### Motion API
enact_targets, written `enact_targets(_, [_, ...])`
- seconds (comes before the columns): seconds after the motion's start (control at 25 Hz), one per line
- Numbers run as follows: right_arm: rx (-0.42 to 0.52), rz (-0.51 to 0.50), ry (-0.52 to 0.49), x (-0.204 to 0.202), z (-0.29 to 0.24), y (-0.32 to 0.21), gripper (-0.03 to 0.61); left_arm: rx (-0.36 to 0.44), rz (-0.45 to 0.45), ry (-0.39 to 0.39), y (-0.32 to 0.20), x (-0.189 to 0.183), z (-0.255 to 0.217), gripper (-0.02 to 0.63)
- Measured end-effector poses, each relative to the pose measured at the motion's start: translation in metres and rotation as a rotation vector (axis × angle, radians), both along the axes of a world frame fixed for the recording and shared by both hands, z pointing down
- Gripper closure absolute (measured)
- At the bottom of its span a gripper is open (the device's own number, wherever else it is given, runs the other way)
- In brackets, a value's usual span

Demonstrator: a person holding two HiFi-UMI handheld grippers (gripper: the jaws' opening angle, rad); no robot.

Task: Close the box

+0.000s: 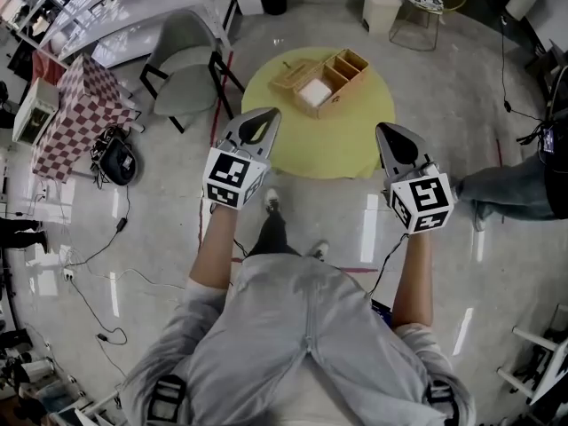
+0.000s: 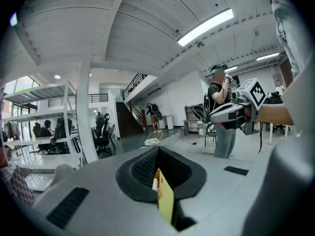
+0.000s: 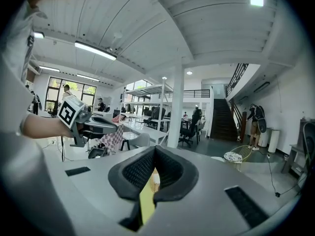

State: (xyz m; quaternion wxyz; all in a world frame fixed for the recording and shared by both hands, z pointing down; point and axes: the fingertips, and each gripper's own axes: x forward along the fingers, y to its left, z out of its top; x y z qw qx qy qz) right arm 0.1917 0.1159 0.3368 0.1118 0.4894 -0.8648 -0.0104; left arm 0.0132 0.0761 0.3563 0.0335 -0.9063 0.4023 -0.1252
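A wooden box stands open on the round yellow table, its lid laid back to the left and a white item in one compartment. My left gripper hovers over the table's near left edge, jaws shut and empty. My right gripper hangs over the near right edge, also shut and empty. Both are well short of the box. In the left gripper view the pads meet at the left gripper, with a sliver of yellow table below. The right gripper view shows the right gripper the same way.
A grey chair stands left of the table beside a checkered cloth. Behind the table are a white bin and a wire side table. A person's leg reaches in at right. Cables lie on the floor at left.
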Motion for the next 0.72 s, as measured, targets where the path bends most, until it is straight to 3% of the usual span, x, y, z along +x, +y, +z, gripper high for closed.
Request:
enact_targets(0.28, [0.004,0.026,-0.001,-0.001,0.0,-0.046,0.558,0.007,0.041,0.002,-0.051,0.009,0.003,0.586])
enact_targets(0.72, [0.025,0.093,0.005,-0.029,-0.01,-0.169,0.558,0.016,0.083,0.009,-0.188,-0.017,-0.002,0.586])
